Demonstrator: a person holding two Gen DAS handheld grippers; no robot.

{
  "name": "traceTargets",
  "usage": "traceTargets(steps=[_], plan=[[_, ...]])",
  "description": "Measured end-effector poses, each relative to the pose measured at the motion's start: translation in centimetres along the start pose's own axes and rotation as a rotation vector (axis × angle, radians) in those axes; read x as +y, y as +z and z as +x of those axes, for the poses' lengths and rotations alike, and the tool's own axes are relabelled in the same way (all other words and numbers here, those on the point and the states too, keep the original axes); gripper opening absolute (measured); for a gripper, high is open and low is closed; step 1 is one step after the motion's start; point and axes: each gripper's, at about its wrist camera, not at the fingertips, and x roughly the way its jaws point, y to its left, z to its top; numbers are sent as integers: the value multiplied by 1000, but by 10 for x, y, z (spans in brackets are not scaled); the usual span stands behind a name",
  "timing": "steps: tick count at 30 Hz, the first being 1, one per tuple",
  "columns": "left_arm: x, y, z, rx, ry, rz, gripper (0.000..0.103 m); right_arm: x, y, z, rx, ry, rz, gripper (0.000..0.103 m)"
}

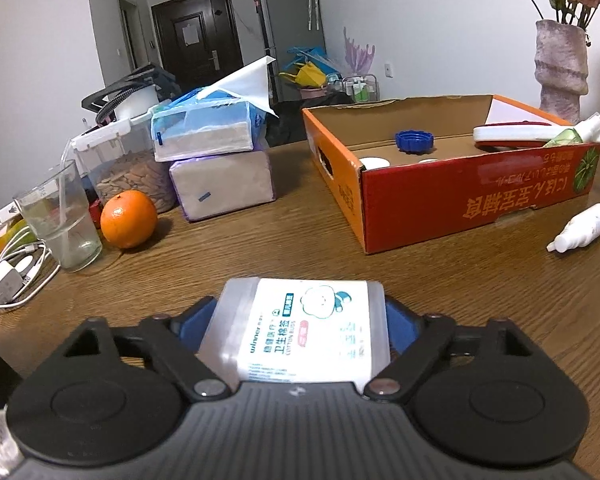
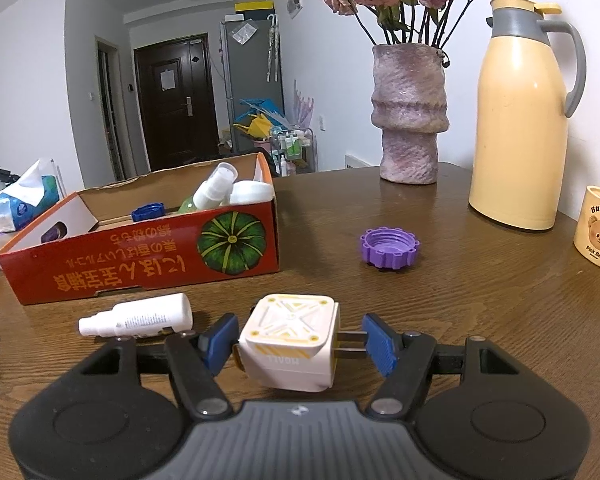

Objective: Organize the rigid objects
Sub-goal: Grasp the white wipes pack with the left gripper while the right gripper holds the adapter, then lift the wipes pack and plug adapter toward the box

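Plainly the pick-up step is in hand on both sides; the left gripper (image 1: 300, 330) stands fairly wide, its blue pads against the two ends of a cotton-bud box (image 1: 300, 330), on the near side of the cardboard box (image 1: 452, 200); the right gripper (image 2: 298, 342) is about half open, clamped on a white charger plug (image 2: 288, 344), one pad on its prongs, also nearer than the cardboard box; next, I judge, each load must be lifted over the wall and let go inside; a white spray bottle (image 2: 140, 316) lies just in front of the cardboard box, a purple cap (image 2: 389, 247) off to its right.
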Motion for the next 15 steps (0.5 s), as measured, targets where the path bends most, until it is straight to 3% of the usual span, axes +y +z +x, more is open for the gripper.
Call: traceTargets(steps=[5, 15], plan=[[1, -1, -2, -6, 14, -19, 83, 0, 0, 0, -6, 9, 1, 68], [-8, -1, -26, -72, 121, -67, 83, 0, 1, -4, -24, 29, 2, 68]])
